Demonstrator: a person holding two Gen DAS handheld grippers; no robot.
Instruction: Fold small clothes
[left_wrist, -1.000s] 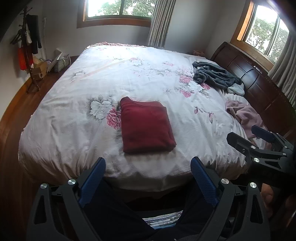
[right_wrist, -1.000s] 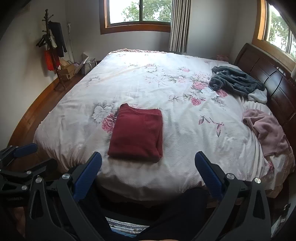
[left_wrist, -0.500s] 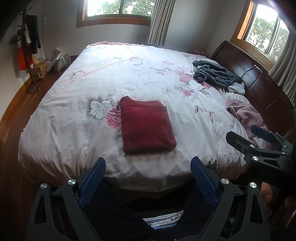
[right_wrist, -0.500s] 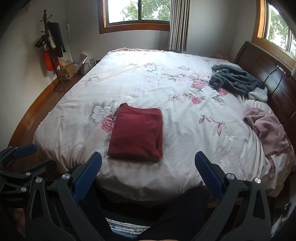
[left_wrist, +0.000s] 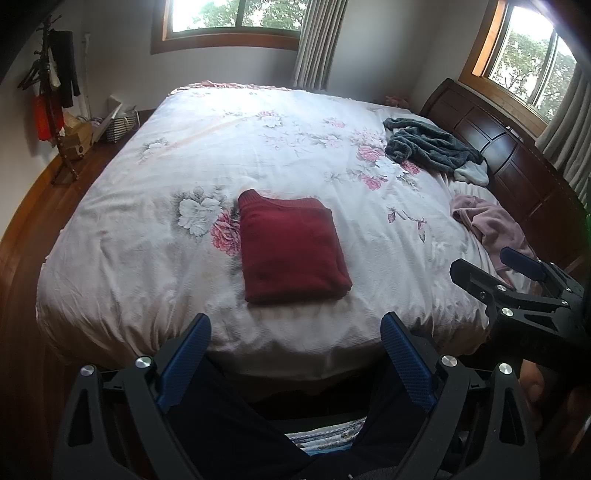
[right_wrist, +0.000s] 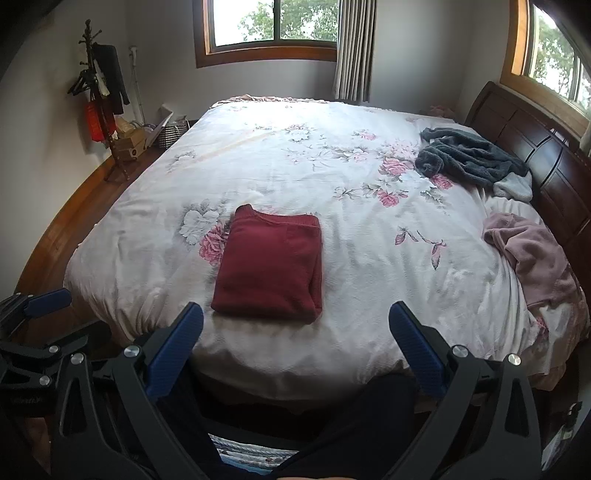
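The floral bedspread (right_wrist: 369, 295) gives me a flat folding surface; the red sweater (right_wrist: 269, 266) lies folded near its edge, so my left gripper (left_wrist: 295, 354) and right gripper (right_wrist: 295, 343) hang back, wide and empty.

Left wrist view only. Left gripper (left_wrist: 295, 343) low in the foreground, jaws spread wide with nothing between them, held off the near edge of the bed (left_wrist: 147, 258). Red sweater (left_wrist: 291, 247) folded into a neat rectangle, flat on the flowered quilt near the front. Grey garment (left_wrist: 428, 147) crumpled far right by the wooden headboard (left_wrist: 517, 162), pink garment (left_wrist: 487, 221) bunched nearer along the same side. Right gripper (left_wrist: 491, 266) at the right edge, just beside the pink garment, jaws apart and empty. Coat rack (left_wrist: 51, 81) in the far left corner.
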